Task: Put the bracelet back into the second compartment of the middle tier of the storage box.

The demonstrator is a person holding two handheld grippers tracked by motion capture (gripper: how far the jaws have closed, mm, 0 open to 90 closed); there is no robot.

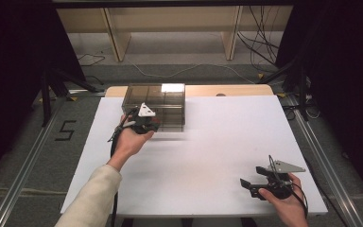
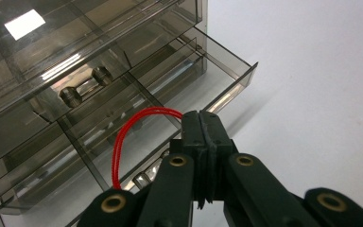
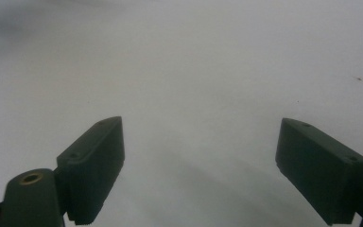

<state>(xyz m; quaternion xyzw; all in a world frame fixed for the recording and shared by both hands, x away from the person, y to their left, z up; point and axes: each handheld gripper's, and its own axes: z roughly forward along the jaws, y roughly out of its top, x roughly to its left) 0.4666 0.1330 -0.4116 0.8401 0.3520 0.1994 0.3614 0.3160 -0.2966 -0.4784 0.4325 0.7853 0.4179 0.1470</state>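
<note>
The left gripper [image 1: 152, 124] is at the far left part of the white surface [image 1: 217, 142], held in the person's left hand [image 1: 131, 139], with a cream sleeve [image 1: 92, 198] running down to the bottom edge of the high view. It sits right at the near front of a smoky clear drawer box [image 1: 157, 105] that stands at the far edge of the surface. In the left gripper view its jaws are pressed together on a thin red band [image 2: 132, 130], which loops out from between the tips [image 2: 202, 125] and curves down to the left. The loop hangs over an open drawer [image 2: 217, 80] pulled out of the box, its front wall toward the bare white surface. Dividers split the box into compartments; a round knob handle [image 2: 82, 87] shows on a drawer front above and left of the band. A bright reflection [image 2: 24, 23] lies on the box top.

To the right the surface is plain white. The right gripper [image 1: 257, 178] is well apart from the box, near the front right corner, held in the right hand [image 1: 288, 203] just above the surface. Its jaws are spread wide with nothing between them, as the right gripper view [image 3: 201, 156] shows over blurred white surface.
</note>
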